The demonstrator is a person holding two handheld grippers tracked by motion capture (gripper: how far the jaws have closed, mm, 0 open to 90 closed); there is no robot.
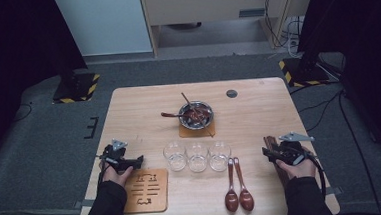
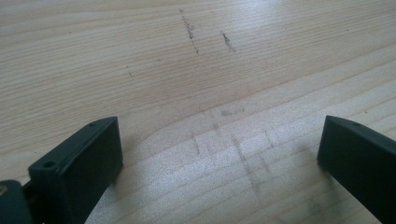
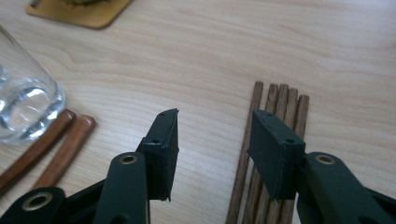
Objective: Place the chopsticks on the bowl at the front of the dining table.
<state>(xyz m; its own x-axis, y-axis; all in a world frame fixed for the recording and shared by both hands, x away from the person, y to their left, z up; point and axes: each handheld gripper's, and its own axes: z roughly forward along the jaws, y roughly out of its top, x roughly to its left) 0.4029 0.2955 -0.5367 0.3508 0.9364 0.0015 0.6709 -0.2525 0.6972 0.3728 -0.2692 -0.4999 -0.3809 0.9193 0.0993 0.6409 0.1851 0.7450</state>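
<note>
A person's 2 hands rest at the near edge of a pale wooden desk [image 1: 257, 91], each holding a black claw. The right claw [image 3: 212, 135], at lower right of the high view, hovers with its jaws partly apart over bare wood, just left of a bundle of brown wooden chopsticks [image 3: 275, 100]; 1 jaw overlaps the bundle, nothing is gripped. The left claw [image 2: 219, 154], at lower left, has its jaws wide apart above bare desk. In the middle stand 3 clear glasses [image 1: 197, 155] in a row, with 2 wooden spoons [image 1: 237, 190] below them. Farther back, a metal bowl [image 1: 196, 114] sits on a coaster. A wooden trivet [image 1: 147, 191] lies at lower left.
</note>
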